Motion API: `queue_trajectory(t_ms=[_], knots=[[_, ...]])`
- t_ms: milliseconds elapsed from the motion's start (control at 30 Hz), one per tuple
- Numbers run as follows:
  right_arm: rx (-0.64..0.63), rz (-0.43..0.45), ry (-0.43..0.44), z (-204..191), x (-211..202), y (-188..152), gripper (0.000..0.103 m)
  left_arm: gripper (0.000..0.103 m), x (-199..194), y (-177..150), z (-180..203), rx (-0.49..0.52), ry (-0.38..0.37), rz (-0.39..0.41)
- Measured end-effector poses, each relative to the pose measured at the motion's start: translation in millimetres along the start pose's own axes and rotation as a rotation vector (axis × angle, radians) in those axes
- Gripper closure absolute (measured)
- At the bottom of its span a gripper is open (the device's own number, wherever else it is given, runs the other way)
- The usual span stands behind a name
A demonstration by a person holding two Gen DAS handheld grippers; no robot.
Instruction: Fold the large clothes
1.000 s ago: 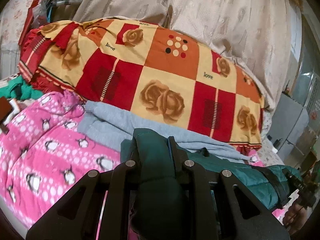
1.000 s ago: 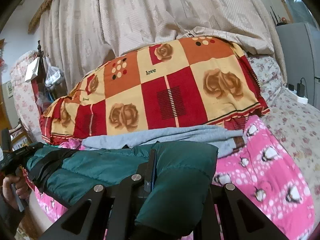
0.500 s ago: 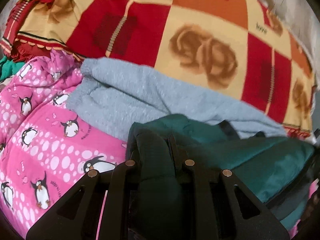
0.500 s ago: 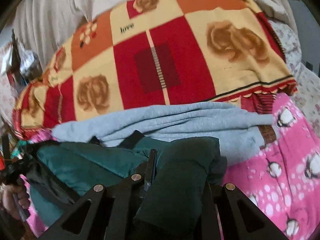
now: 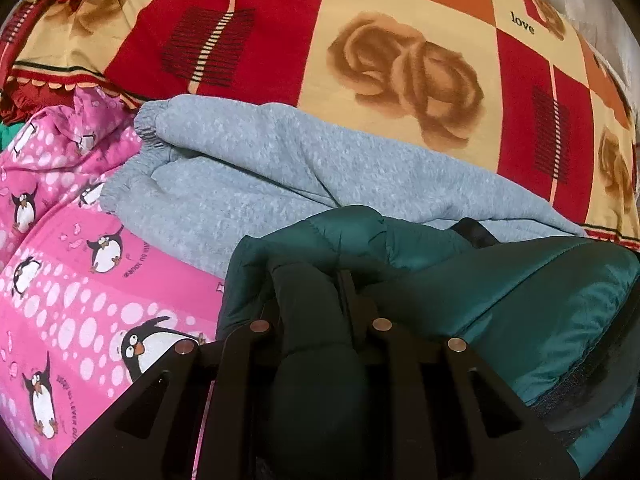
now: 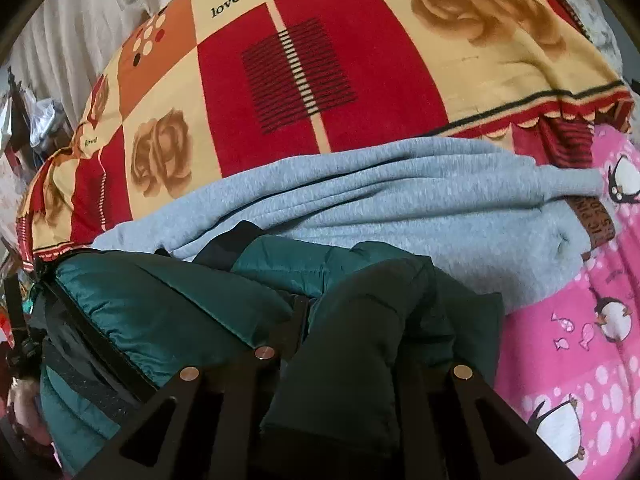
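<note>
Your left gripper [image 5: 310,280] pinches the green jacket [image 5: 500,304] | your right gripper [image 6: 360,304] pinches its other end | jacket overlaps the grey sweatshirt [image 5: 260,172]

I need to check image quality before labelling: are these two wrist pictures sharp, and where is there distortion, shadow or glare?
Left wrist view: sharp in the middle, the rose blanket bowed by the fisheye, corners black, green jacket dark in shadow near the lens. Right wrist view: equally sharp, same bowing, a soft sheen on the jacket, left edge blurry.
</note>
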State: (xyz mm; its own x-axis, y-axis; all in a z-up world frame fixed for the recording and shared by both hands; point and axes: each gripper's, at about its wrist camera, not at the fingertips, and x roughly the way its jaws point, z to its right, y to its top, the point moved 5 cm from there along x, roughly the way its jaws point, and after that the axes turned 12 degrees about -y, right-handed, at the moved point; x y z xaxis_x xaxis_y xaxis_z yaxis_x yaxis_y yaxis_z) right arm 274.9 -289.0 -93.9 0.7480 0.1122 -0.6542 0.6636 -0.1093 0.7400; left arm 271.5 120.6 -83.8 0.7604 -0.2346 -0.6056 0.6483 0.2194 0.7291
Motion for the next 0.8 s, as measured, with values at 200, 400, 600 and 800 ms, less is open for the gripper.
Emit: queue_trajectory(t_ms=[200,400,600,800], knots=[[0.002,0.013,-0.007,0.3,-2.1,-3.0,0.089,0.086,-2.0,-1.1,1.9,0.012,0.006,0.017],[0.008,0.024,-0.013,2.2,-3.6,-5.8,0.089,0.086,-2.0,-1.7,5.3,0.042,0.039,0.025],[0.008,0.026,-0.013,3.0,-3.3,-6.1,0.089,0.086,-1.4,-2.4,6.0,0.052,0.048,0.035],[0.008,0.029,-0.013,2.8,-2.6,-6.3,0.089,0.086,-1.0,-2.0,4.7,0.048,0.039,0.038]])
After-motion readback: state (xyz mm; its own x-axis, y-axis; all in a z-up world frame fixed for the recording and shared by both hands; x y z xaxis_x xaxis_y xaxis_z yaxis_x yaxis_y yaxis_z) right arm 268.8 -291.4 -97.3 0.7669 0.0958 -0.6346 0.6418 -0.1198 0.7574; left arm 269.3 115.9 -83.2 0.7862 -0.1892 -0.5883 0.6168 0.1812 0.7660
